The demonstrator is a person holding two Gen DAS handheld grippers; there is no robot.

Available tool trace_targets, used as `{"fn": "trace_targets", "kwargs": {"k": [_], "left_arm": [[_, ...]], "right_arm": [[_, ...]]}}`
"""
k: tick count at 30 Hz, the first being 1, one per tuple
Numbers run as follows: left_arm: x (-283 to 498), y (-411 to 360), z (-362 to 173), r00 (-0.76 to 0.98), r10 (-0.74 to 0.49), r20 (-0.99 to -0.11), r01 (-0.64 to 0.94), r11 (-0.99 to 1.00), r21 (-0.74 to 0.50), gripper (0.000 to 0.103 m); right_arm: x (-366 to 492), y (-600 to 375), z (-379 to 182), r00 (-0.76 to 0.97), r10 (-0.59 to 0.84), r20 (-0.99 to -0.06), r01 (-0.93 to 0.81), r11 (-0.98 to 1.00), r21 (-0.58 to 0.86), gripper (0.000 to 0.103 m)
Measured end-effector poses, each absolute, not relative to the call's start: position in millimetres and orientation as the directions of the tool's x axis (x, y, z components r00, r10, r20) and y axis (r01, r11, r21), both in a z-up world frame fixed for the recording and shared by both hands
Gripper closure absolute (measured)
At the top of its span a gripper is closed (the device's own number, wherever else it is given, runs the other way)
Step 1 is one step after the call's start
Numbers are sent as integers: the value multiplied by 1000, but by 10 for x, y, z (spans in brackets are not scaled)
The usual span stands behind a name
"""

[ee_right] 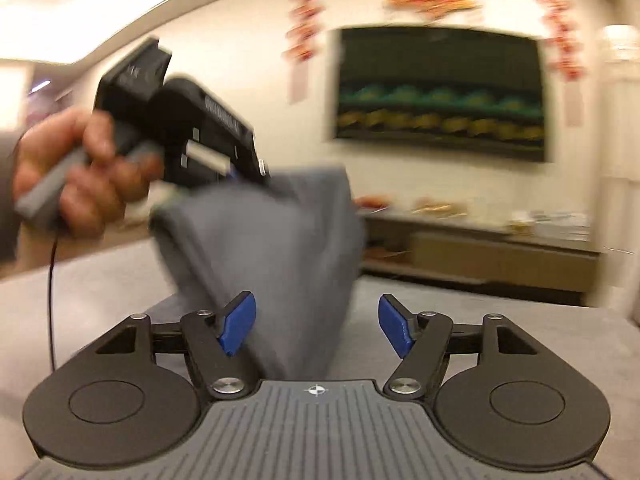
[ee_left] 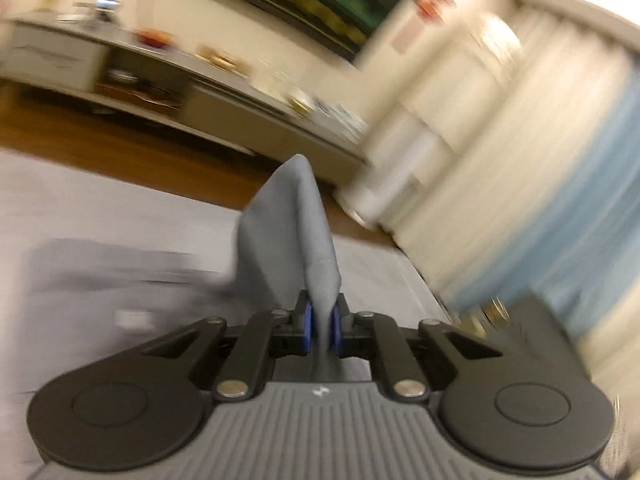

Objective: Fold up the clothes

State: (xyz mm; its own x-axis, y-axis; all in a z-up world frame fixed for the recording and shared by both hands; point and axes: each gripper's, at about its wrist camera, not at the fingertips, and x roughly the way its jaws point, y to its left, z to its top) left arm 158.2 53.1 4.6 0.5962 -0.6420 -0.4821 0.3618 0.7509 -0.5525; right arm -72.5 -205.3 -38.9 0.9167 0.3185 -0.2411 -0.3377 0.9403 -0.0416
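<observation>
The left tongs (ee_left: 320,326) are clamped on a fold of the grey cloth (ee_left: 288,232): both blue pads (ee_left: 307,328) press the fabric, which stands up from them in a tall pointed peak. In the right wrist view the same left tongs (ee_right: 244,172) appear at upper left, gripped by a hand (ee_right: 76,168), with the cloth (ee_right: 272,256) hanging from them, lifted off the pale surface (ee_right: 520,340) below. A thin black cable (ee_right: 51,304) drops from that hand. The right tongs (ee_right: 317,326) stand wide apart; the cloth's lower part lies between their blue pads (ee_right: 238,322), brushing or just beside the left pad and clear of the right one, so they grip nothing. Both views are blurred. Behind, a low cabinet (ee_right: 500,252) with small items on top runs along the wall under a dark framed picture (ee_right: 440,92), flanked by red hangings (ee_right: 304,24). Pale curtains (ee_left: 540,160) fill the right of the left wrist view, above a strip of wooden floor (ee_left: 120,152).
</observation>
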Motion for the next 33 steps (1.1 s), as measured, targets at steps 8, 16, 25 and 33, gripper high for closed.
{"fn": "trace_targets", "kwargs": {"k": [8,16,25,33], "left_arm": [[1368,1351,-1140,543,-549,-636,140,805,-577,72],[1121,794,-1167,442,-692,-570,348,718,-602,72],[1775,1240,-1155,529,-622,-577,225,759,-611,73],[2169,1591,-1401,509,-669,-542,169,695,-699,77]], "right_arm": [[-254,-1041,-912,754,332,-567,-528,820,-222,38],[281,-1576,-900,820,-51,-570,-245,869,-431,38],[-309,-998,-326,897,171,-408,-357,824,-439,31],[82,-207,-867,793,89,-603,-467,725,-507,85]]}}
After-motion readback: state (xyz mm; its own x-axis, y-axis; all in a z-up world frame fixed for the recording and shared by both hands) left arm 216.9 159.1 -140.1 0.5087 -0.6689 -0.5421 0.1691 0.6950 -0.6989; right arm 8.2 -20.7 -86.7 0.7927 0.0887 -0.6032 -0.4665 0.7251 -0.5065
